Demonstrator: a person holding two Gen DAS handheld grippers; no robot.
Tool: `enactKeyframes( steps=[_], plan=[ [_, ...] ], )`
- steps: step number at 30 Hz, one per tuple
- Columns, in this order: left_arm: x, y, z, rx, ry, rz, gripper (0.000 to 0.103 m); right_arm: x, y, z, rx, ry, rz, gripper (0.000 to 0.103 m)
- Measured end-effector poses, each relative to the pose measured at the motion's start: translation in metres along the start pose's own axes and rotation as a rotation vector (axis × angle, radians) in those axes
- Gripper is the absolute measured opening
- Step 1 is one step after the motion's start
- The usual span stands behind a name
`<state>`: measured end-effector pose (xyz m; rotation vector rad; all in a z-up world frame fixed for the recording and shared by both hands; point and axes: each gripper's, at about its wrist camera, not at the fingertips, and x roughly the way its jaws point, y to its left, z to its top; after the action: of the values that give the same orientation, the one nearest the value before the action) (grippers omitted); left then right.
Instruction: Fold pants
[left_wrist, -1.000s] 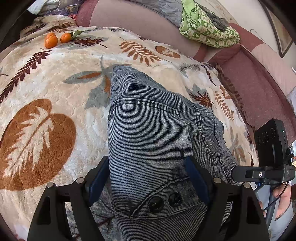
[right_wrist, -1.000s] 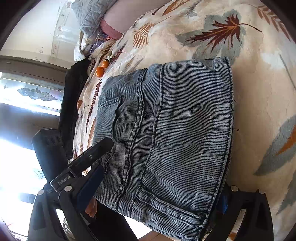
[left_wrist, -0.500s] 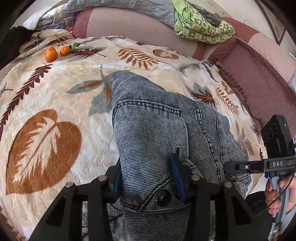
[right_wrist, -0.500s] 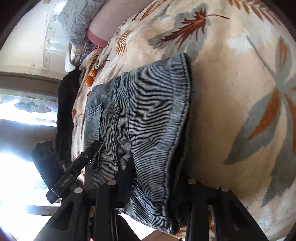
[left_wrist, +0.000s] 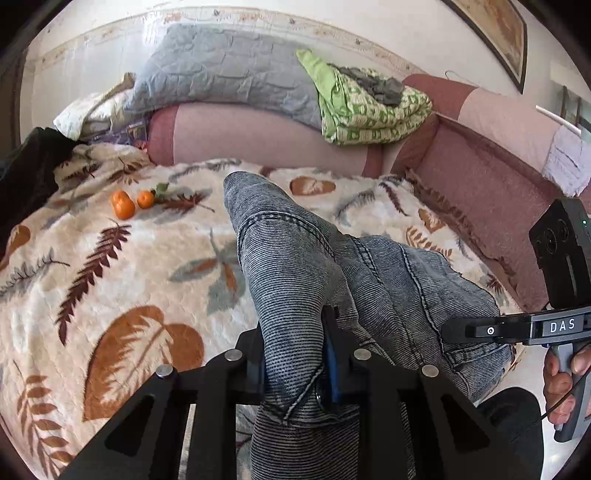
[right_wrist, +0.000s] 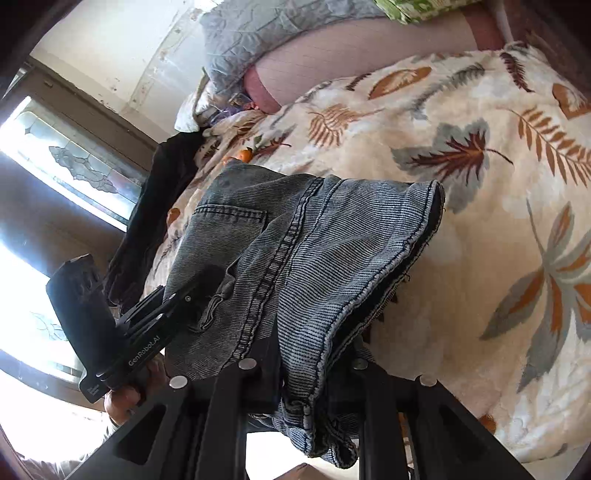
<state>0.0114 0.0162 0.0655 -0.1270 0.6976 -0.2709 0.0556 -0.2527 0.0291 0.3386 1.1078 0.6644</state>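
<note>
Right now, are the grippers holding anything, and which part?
Both hold the jeans. The left gripper pinches the waistband end near the button; the right gripper pinches a hemmed edge.

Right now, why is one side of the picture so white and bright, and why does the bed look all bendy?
Right wrist view: daylight through the window overexposes the left edge, washing out detail. Left wrist view: lighting is even, and the jeans and oranges look sharp. Both views: the fisheye lens curves the blanket and darkens the corners.
</note>
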Motion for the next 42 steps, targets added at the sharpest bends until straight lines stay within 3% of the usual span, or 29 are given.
enactKeyframes(
  steps=[7, 10, 14, 17, 19, 20, 21, 22, 23, 26, 29, 30, 32, 35, 37, 38, 40, 42],
  plan=[
    [-0.037, 0.029, 0.069, 0.026, -0.153, 0.068, 0.025, -0.011, 0.069, 0.069, -0.164, -0.088, 0.042, 0.018],
    [-0.031, 0.048, 0.086, 0.013, -0.167, 0.092, 0.025, 0.002, 0.086, 0.095, -0.210, -0.092, 0.045, 0.018],
    [-0.005, 0.073, 0.079, -0.026, -0.143, 0.108, 0.025, 0.035, 0.086, 0.111, -0.213, -0.075, 0.048, 0.018],
    [0.037, 0.096, 0.055, -0.100, -0.054, 0.113, 0.029, 0.070, 0.066, 0.108, -0.178, -0.033, 0.040, 0.018],
    [0.080, 0.111, 0.029, -0.145, 0.113, 0.141, 0.042, 0.108, 0.039, 0.099, -0.113, 0.054, -0.003, 0.018],
    [0.101, 0.117, 0.015, -0.157, 0.220, 0.172, 0.044, 0.127, 0.023, 0.091, -0.077, 0.117, -0.046, 0.022],
    [0.111, 0.122, 0.004, -0.162, 0.271, 0.225, 0.049, 0.146, 0.009, 0.082, -0.039, 0.174, -0.104, 0.024],
    [0.104, 0.125, 0.001, -0.177, 0.239, 0.234, 0.061, 0.153, -0.001, 0.075, -0.014, 0.183, -0.096, 0.028],
    [0.093, 0.126, 0.005, -0.197, 0.220, 0.240, 0.065, 0.148, -0.005, 0.072, 0.005, 0.153, -0.061, 0.033],
    [0.049, 0.120, 0.020, -0.234, 0.139, 0.245, 0.068, 0.118, 0.004, 0.074, -0.012, 0.092, -0.075, 0.041],
    [0.012, 0.101, 0.022, -0.156, 0.039, 0.316, 0.084, 0.080, 0.026, 0.075, -0.078, -0.026, -0.112, 0.043],
    [0.007, 0.095, 0.019, -0.138, 0.021, 0.339, 0.085, 0.071, 0.030, 0.073, -0.086, -0.062, -0.093, 0.050],
    [0.016, 0.091, 0.009, -0.108, 0.061, 0.354, 0.085, 0.064, 0.038, 0.066, -0.095, -0.093, -0.033, 0.064],
    [0.068, 0.099, -0.019, -0.107, 0.259, 0.393, 0.085, 0.095, 0.031, 0.054, -0.095, -0.010, -0.048, 0.067],
    [0.067, 0.105, -0.029, -0.170, 0.193, 0.371, 0.088, 0.127, 0.013, 0.046, -0.069, 0.099, -0.146, 0.071],
    [0.064, 0.106, -0.027, -0.189, 0.210, 0.373, 0.088, 0.129, 0.004, 0.046, -0.022, 0.100, -0.172, 0.072],
    [0.049, 0.105, -0.020, -0.203, 0.190, 0.364, 0.087, 0.110, 0.000, 0.046, 0.057, 0.062, -0.095, 0.072],
    [0.034, 0.097, -0.016, -0.172, 0.150, 0.398, 0.087, 0.084, 0.012, 0.042, 0.000, -0.007, -0.111, 0.072]
  ],
)
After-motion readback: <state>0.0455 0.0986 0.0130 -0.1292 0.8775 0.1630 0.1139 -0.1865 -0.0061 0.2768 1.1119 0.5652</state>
